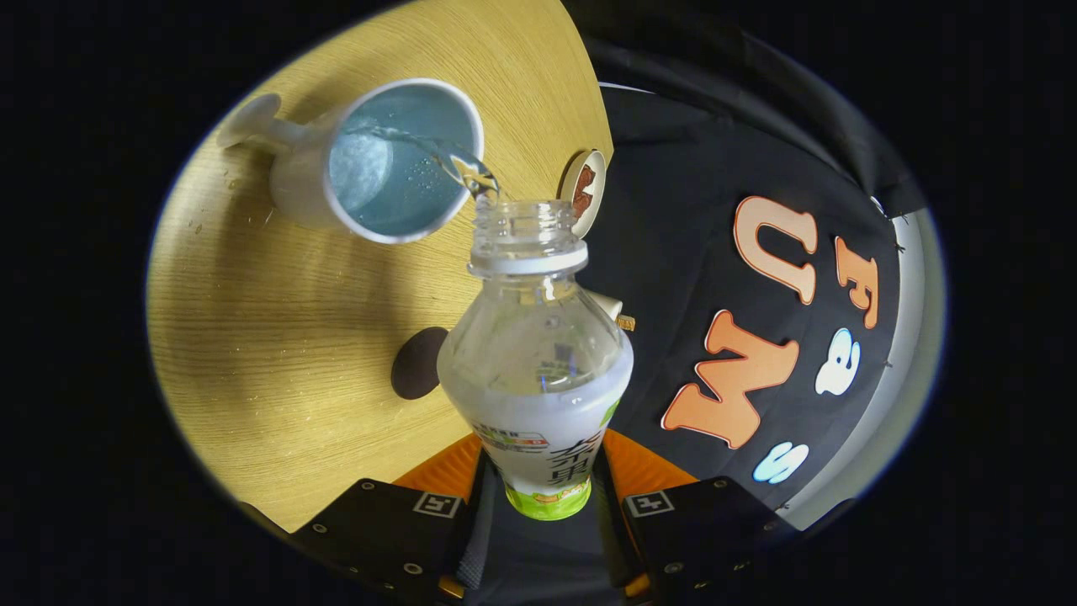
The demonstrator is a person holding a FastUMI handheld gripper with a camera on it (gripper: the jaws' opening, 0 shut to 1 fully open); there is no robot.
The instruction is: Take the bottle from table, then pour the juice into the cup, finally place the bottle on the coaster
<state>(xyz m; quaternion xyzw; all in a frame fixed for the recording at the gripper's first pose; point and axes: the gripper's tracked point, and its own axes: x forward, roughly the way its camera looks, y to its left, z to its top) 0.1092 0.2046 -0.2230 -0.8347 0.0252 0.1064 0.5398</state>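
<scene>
Fingers (505, 497) clamping clear uncapped bottle (536, 353), stream entering white cup (370, 160)

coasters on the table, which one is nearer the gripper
The dark round coaster, lying beside the held bottle just ahead of the fingers. The pale-rimmed coaster with a brown centre sits farther off, beyond the bottle's mouth.

Tilted clear bottle (536, 353) pours into white cup (383, 164) (blue inside)

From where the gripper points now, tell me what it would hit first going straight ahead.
The gripper is shut on the bottle, whose open neck leads. Straight on, that neck would probably meet the cup's rim first, where liquid is pouring in; depth is hard to judge.
</scene>
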